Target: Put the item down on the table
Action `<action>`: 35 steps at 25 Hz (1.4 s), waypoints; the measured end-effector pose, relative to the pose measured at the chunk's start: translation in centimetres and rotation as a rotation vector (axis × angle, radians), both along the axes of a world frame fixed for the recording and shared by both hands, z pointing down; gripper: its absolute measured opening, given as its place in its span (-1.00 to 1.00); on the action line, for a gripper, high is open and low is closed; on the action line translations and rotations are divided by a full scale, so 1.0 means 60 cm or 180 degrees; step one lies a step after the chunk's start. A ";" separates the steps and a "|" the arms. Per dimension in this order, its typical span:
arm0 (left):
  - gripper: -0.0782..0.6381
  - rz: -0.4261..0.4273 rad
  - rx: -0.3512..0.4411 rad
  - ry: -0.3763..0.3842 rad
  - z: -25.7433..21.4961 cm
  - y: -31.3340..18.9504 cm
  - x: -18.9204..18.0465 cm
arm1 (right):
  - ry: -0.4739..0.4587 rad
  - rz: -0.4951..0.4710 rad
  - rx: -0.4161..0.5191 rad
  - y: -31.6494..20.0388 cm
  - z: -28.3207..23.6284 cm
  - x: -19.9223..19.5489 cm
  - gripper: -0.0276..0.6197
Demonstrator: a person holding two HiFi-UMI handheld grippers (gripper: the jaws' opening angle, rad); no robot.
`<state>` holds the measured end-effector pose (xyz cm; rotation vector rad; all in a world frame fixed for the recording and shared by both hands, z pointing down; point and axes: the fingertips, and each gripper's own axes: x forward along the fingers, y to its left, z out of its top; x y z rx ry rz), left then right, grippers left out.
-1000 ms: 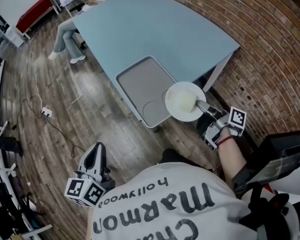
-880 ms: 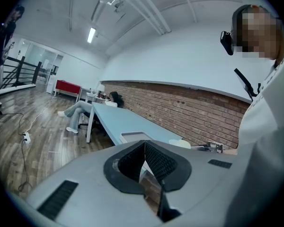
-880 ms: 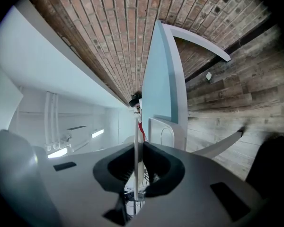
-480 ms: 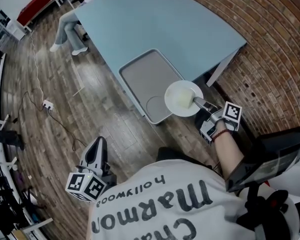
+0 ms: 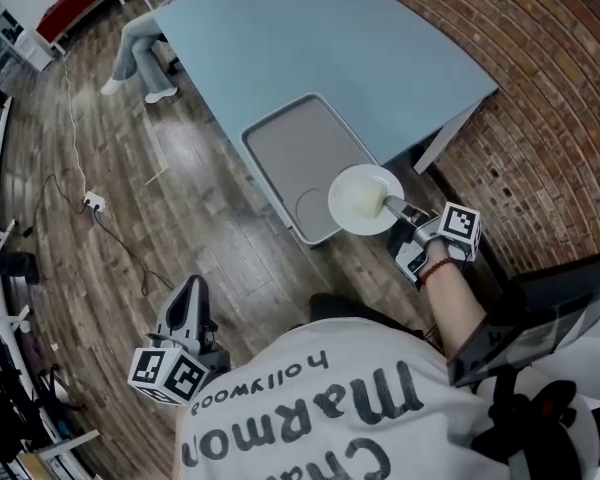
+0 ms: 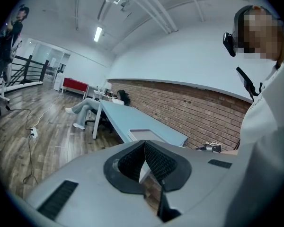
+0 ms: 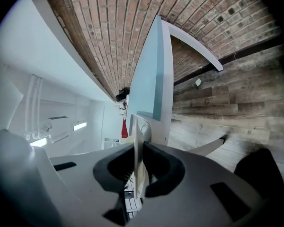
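Note:
A white plate [image 5: 363, 200] hangs over the near right corner of a grey tray [image 5: 298, 148], which lies at the near edge of the pale blue table [image 5: 310, 38]. My right gripper [image 5: 396, 208] is shut on the plate's near rim. In the right gripper view the plate [image 7: 136, 145] shows edge-on between the black pads, with the table [image 7: 149, 79] beyond. My left gripper [image 5: 191, 304] hangs low at the left over the wooden floor, away from the table; in the left gripper view its jaws [image 6: 144, 157] meet with nothing between them.
A brick wall [image 5: 540, 98] runs along the table's right side. A seated person's legs [image 5: 135, 53] are at the table's far left corner. A cable and socket [image 5: 91, 202] lie on the floor. Dark equipment [image 5: 550, 318] stands at my right.
My right gripper has sunk a little with the plate, still over the tray's near corner. The left gripper has hardly shifted.

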<state>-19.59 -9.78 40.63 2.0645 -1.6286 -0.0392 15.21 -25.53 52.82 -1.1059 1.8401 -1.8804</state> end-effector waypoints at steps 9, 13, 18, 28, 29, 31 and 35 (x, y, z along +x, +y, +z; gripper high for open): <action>-0.76 0.0037 0.0017 0.0024 0.001 -0.007 -0.005 | 0.0799 0.0027 0.0086 -0.010 0.002 -0.007 -0.82; -0.76 0.0014 0.0042 0.0011 -0.004 -0.007 -0.010 | 0.1094 0.0001 0.0207 -0.016 0.003 -0.010 -0.82; -0.76 -0.0024 0.0036 0.0015 -0.005 -0.001 -0.014 | 0.1306 0.0027 0.0280 -0.018 0.001 -0.008 -0.82; -0.76 -0.0053 0.0041 0.0015 -0.009 0.005 -0.017 | 0.2119 -0.0036 0.0563 -0.030 -0.016 0.003 -0.76; -0.76 -0.0057 0.0034 0.0024 -0.008 0.006 -0.017 | 0.2162 -0.0039 0.0564 -0.032 -0.015 0.004 -0.75; -0.76 -0.0057 0.0028 0.0037 -0.007 0.007 -0.017 | 0.2197 -0.0019 0.0528 -0.034 -0.011 0.006 -0.73; -0.76 -0.0052 0.0062 0.0021 -0.015 0.003 -0.017 | 0.2293 -0.0031 0.0535 -0.039 -0.008 0.007 -0.69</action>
